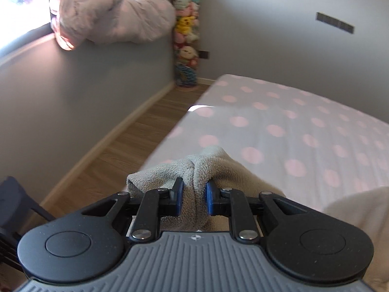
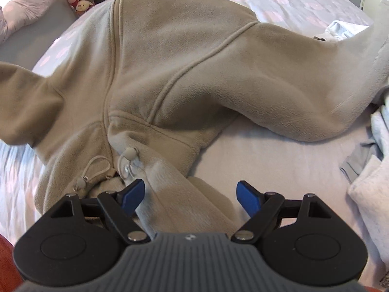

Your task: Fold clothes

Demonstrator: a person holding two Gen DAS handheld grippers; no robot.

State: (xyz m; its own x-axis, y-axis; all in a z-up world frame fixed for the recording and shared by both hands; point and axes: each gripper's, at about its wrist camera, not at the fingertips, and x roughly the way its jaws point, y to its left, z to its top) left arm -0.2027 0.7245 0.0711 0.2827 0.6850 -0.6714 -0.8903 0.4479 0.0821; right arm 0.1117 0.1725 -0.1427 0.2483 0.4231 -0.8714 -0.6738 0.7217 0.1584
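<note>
Beige fleece hoodie (image 2: 184, 68) lies spread on the bed (image 2: 267, 146), front up, hood end nearest, one sleeve running far right, another part raised at the left edge of the right wrist view. Drawcords with toggles sit at the near neck opening. Left gripper (image 1: 194, 189): blue pads pinching a bunched fold of the fleece, lifted off the dotted sheet near the bed's left edge. Right gripper (image 2: 190, 194): fingers spread wide, straddling the hood fabric, nothing held; whether the pads touch cloth I cannot tell. Judgement: step in hand is bringing the left-held part across the body. To do it well, keep the pinch firm, carry low and steady so the fleece does not drag the torso askew, and let the right gripper pin or grip the hood as an anchor. Lay the edge along the centre seam, flat, before letting go. Around: other pale clothes (image 2: 369, 170) at right, pillow (image 1: 111, 17) on the sill, plush toys (image 1: 187, 36) in far corner.
</note>
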